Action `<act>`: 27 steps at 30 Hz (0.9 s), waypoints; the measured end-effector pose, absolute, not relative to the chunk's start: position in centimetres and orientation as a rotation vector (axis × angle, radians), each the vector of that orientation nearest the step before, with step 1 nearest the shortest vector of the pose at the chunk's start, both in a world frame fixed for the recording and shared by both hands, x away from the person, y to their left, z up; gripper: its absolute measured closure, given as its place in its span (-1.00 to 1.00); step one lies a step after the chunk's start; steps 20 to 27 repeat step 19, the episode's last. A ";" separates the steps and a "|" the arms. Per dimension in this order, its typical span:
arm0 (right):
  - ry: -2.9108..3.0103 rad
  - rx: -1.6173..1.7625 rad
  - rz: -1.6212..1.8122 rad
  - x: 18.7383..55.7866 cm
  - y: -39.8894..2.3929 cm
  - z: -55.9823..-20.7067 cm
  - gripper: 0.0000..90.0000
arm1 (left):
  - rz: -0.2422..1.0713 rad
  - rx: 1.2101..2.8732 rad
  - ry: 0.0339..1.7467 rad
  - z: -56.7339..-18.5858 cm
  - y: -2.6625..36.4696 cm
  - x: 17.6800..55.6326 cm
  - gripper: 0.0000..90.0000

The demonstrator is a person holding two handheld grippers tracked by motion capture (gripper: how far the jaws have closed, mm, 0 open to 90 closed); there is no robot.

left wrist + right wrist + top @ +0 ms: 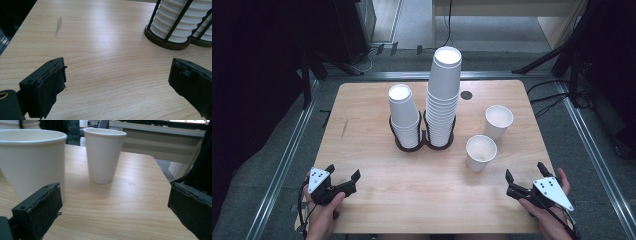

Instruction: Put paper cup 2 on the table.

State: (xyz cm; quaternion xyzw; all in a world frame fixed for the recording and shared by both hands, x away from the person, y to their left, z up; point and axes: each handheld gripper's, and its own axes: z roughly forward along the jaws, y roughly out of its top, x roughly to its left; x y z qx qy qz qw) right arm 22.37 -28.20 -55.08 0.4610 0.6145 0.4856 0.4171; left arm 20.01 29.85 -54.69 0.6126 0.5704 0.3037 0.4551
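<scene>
Two stacks of white paper cups stand in a black double wire holder at the table's middle: a short stack on the left and a tall stack on the right. Two single white cups stand upright to the right, a near cup and a far cup. My left gripper rests open near the front left edge, empty. My right gripper is open near the front right edge, just short of the near cup.
The wooden table has a dark round grommet at the back. A grey smudge marks the left part of the top. Metal frame rails and cables run along the floor around the table.
</scene>
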 end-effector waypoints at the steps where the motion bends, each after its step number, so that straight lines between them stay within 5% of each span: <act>1: 1.537 1.163 1.218 22.4 -28.4 -55.1 -1.00 | 0.748 1.511 1.408 -54.7 29.9 20.0 -0.97; 27: 1.462 1.246 1.223 22.6 -31.4 -54.5 -1.00 | 0.734 1.476 1.423 -54.9 30.0 20.1 -0.97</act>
